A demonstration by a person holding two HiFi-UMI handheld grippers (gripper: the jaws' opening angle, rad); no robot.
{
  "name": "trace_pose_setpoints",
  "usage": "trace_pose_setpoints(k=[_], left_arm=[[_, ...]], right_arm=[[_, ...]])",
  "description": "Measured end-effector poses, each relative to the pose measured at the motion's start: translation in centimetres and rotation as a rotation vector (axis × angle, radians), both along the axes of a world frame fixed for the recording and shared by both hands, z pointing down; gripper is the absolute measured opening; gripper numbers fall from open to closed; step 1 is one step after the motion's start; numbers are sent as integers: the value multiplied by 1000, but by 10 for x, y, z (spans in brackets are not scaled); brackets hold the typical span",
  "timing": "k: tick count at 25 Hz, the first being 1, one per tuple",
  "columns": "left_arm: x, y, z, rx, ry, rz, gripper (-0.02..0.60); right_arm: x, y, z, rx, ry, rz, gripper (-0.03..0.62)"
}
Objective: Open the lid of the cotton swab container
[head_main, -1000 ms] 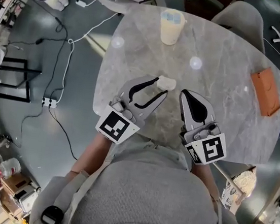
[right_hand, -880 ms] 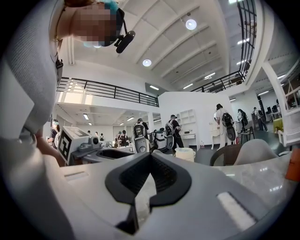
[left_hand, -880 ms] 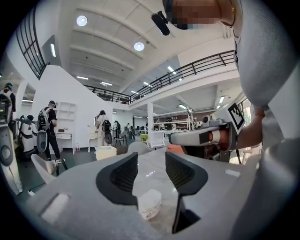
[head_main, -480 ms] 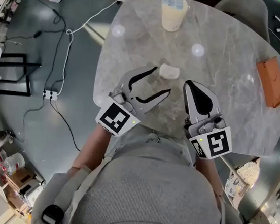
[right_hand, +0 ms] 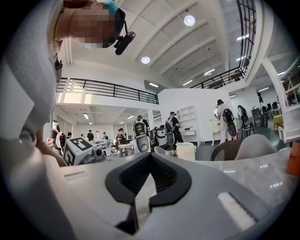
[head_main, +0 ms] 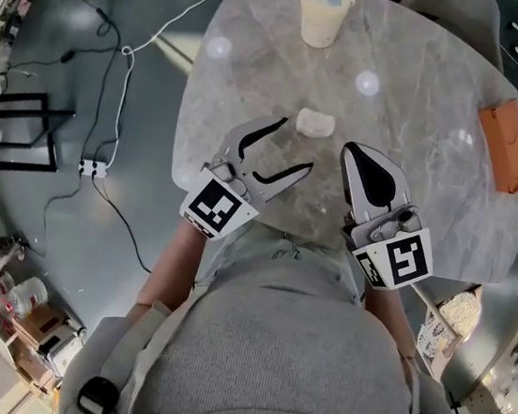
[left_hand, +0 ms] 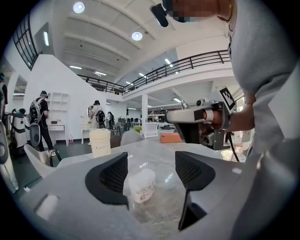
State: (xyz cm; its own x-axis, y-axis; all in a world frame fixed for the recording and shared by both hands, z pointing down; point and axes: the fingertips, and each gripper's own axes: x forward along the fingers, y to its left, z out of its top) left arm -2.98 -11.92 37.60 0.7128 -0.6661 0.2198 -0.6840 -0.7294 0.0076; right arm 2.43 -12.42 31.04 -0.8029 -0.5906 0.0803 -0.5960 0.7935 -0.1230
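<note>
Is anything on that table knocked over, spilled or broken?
Nothing stands out. The small swab container sits near the middle of the table, the beige tub stands upright at the far edge, the orange item lies flat at the right, and nothing is spilled.

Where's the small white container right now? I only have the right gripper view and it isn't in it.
Observer: The small white container is on the table, ahead and to the left of the right gripper.
Operator: Left gripper on it?
Observer: No. The left gripper is open and its jaws have just been opening. The container sits just past their tips, and no pad presses on it.
Operator: Any markings on it?
Observer: The left gripper view shows a printed label on its side, too small to read.
</note>
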Motion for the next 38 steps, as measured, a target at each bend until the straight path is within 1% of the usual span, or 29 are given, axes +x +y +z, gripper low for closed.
trace_pose_setpoints(k=[5, 11, 15, 24, 31, 38], left_arm=[[-1, -1, 10, -15, -3, -7, 331], [-5, -3, 21, -23, -26, -12, 331], [-5, -4, 30, -37, -48, -1, 331], [-6, -5, 53, -84, -82, 16, 333], [-8, -8, 73, -136, -111, 30, 331], [-11, -10, 87, -161, -128, 28, 331]], right_arm=[[0, 2, 3, -8, 5, -4, 2], [2, 4, 3, -11, 11, -4, 2], [6, 1, 0, -4, 19, -1, 2], [8, -2, -2, 4, 34, 10, 2], [7, -3, -2, 6, 42, 16, 2], [9, -7, -2, -2, 41, 37, 2]])
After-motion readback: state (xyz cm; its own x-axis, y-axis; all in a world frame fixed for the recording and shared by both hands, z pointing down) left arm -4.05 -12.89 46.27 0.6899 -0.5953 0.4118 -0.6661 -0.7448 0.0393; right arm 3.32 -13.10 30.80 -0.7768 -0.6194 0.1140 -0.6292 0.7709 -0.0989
